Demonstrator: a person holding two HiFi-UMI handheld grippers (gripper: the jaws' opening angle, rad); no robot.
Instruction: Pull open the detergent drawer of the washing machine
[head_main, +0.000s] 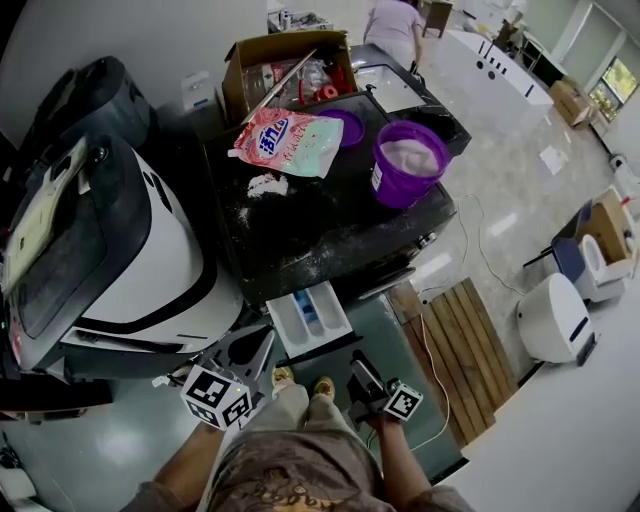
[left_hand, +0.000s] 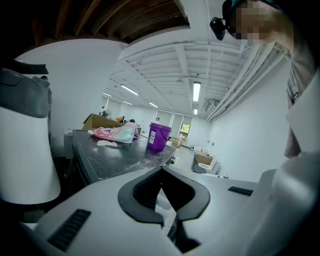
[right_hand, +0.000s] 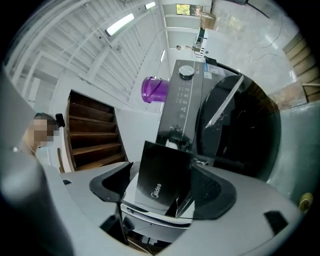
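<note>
Right hand-held gripper (head_main: 358, 370) agape near detergent drawer (head_main: 290, 322) edge (pulled out).

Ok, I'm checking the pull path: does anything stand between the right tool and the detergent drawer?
Nothing visible does. The detergent drawer already stands pulled out of the washing machine. In the right gripper view its black front shows straight between the open jaws of the right tool, with nothing in front of it.

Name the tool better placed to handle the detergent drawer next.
Right: the right tool has the drawer front between its open jaws; the left tool is shut, pointing across the machine top.
</note>
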